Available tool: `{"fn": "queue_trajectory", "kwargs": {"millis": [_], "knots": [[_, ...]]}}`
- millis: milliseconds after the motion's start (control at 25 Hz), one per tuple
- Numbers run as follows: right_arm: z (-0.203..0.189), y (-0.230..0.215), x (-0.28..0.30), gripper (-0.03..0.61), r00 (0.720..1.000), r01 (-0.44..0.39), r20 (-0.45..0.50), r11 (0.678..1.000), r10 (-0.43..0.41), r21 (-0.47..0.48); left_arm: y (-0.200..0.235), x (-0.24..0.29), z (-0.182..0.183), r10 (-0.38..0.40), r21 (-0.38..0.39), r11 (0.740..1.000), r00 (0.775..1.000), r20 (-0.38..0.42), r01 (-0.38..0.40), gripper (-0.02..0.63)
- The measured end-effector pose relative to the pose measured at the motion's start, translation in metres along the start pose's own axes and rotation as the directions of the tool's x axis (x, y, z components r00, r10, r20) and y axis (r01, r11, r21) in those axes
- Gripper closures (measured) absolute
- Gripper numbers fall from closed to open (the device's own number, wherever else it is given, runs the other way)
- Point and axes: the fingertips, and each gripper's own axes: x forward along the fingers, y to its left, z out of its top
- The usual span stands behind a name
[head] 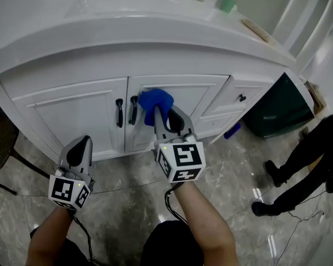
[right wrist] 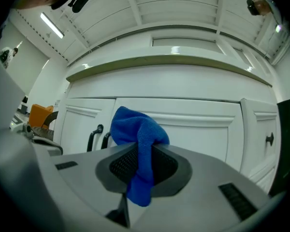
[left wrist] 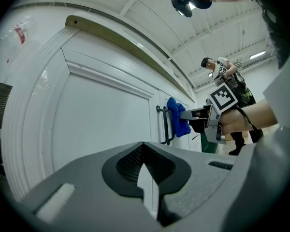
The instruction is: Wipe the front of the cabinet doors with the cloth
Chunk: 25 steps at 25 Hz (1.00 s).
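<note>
Grey marble floor, white vanity. Right gripper [head: 159, 117] clamps a bunched blue cloth [head: 155, 101] against the right-hand white cabinet door [head: 202, 96], beside the black handles [head: 126, 111]. Left gripper [head: 83, 143] hangs low, fingers closed on nothing. Wiping step, probably. Next: sweep across the panel, keeping pressure.

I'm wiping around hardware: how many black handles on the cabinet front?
3: two bar handles where the doors meet, one knob on the right drawer; more may be hidden.
</note>
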Motion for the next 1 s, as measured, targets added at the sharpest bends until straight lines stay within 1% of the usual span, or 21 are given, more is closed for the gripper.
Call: {"fn": "queue_trajectory", "kwargs": {"millis": [80, 160, 200, 400, 600, 640, 760, 800, 840, 920, 1000], "knots": [[-0.007, -0.016, -0.004, 0.529, 0.999, 0.033, -0.006, 0.998, -0.033, -0.047, -0.001, 0.0, -0.003, 0.004, 0.001, 1.0, 1.0, 0.0, -0.004, 0.614], [-0.013, -0.036, -0.009, 0.529, 0.997, 0.075, -0.008, 0.991, -0.076, -0.114, -0.004, 0.001, -0.001, 0.002, 0.005, 1.0, 1.0, -0.004, -0.002, 0.614], [-0.016, -0.047, -0.011, 0.529, 0.995, 0.096, -0.008, 0.987, -0.098, -0.13, -0.006, 0.002, 0.0, 0.0, 0.009, 1.0, 1.0, -0.006, 0.0, 0.614], [-0.034, -0.11, -0.025, 0.529, 0.978, 0.201, -0.04, 0.975, -0.205, -0.091, -0.014, 0.003, 0.0, -0.01, 0.024, 1.0, 1.0, -0.015, 0.01, 0.614], [-0.045, -0.152, -0.038, 0.529, 0.96, 0.262, -0.073, 0.958, -0.271, -0.117, -0.019, 0.004, 0.0, -0.009, 0.031, 0.999, 1.0, -0.017, 0.009, 0.614], [-0.047, -0.159, -0.041, 0.529, 0.952, 0.284, -0.079, 0.951, -0.294, -0.118, -0.019, 0.005, 0.001, -0.01, 0.03, 0.999, 1.0, -0.016, 0.01, 0.612], [-0.059, -0.171, -0.056, 0.529, 0.917, 0.37, -0.123, 0.924, -0.381, -0.098, -0.02, 0.007, 0.005, -0.018, 0.033, 0.999, 1.0, -0.016, 0.019, 0.614], [-0.062, -0.168, -0.058, 0.529, 0.914, 0.375, -0.132, 0.923, -0.384, -0.087, -0.02, 0.007, 0.006, -0.02, 0.033, 0.999, 1.0, -0.015, 0.02, 0.614], [-0.064, -0.16, -0.058, 0.529, 0.919, 0.363, -0.135, 0.929, -0.37, -0.076, -0.019, 0.007, 0.006, -0.02, 0.032, 0.999, 1.0, -0.014, 0.02, 0.614], [-0.063, -0.132, -0.053, 0.529, 0.942, 0.306, -0.127, 0.95, -0.311, -0.053, -0.017, 0.006, 0.005, -0.02, 0.03, 0.999, 1.0, -0.013, 0.02, 0.614], [-0.056, -0.091, -0.043, 0.529, 0.97, 0.219, -0.105, 0.975, -0.221, -0.027, -0.013, 0.004, 0.004, -0.018, 0.024, 1.0, 1.0, -0.017, 0.018, 0.614]]}}
